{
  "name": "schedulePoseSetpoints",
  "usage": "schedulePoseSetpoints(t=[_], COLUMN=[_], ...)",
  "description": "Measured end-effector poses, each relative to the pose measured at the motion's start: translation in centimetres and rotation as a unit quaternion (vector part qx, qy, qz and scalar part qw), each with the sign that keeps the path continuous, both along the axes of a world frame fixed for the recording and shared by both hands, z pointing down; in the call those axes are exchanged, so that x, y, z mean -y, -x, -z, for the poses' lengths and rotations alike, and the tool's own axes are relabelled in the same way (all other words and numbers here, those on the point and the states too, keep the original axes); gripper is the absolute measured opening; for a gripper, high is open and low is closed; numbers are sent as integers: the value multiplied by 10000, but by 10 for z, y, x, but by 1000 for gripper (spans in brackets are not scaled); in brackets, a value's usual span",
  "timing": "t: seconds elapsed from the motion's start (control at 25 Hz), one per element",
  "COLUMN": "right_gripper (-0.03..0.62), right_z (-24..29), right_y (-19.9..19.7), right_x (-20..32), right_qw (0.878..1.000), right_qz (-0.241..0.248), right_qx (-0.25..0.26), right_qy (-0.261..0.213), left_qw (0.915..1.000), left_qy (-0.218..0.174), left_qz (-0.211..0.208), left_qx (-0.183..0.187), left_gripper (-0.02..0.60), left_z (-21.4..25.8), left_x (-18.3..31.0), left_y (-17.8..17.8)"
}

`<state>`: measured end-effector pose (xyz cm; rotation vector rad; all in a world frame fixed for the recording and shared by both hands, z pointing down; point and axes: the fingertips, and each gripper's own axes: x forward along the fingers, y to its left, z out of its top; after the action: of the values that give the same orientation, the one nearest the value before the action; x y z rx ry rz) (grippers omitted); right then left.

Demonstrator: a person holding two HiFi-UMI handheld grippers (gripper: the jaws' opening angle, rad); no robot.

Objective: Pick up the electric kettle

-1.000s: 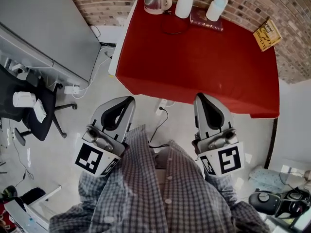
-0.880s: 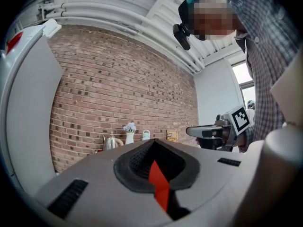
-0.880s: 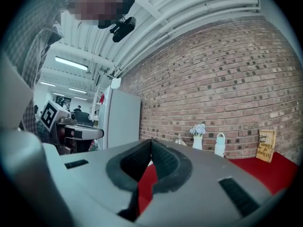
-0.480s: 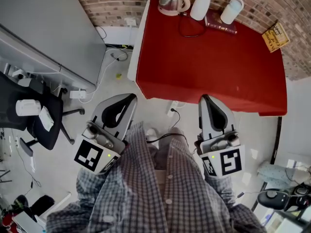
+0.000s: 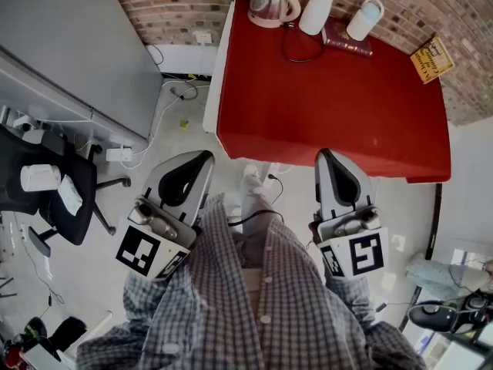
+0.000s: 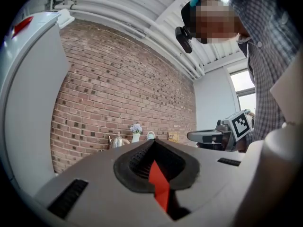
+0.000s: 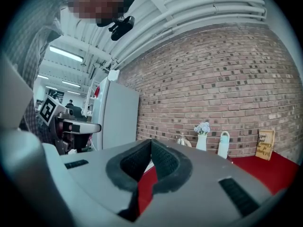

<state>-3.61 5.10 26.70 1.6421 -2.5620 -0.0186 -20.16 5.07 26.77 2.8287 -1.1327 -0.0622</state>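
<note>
Steel electric kettle (image 5: 271, 2): far-left bench (image 5: 331, 106) corner, untouched | left hand-held gripper (image 5: 205, 159): clenched, empty | right hand-held gripper (image 5: 324, 156): clenched, empty | both well short of kettle | left to do: reach, open, grasp, lift

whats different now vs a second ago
The person is stepping: the red table has slid right in the head view, and a shoe now shows below its near edge. Nothing was grasped or released. The left claw and right claw stay shut and empty; the kettle stands untouched.
</note>
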Motion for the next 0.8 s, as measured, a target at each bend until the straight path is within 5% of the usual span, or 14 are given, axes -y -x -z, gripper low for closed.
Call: schedulePoseSetpoints(t=[0.44,0.8], right_gripper=[6,6], right_z=[-6,-11], right_y=[11,-14], right_x=[54,120], right_qw=[9997,9997], right_qz=[236,238], right_qx=[100,31], right_qy=[-36,62], left_qw=[9985,9988], left_qy=[-146,-198], left_qz=[429,320], left_qx=[295,324], left_gripper=[5,5], left_z=[0,1], left_x=[53,108], left_y=[15,-18])
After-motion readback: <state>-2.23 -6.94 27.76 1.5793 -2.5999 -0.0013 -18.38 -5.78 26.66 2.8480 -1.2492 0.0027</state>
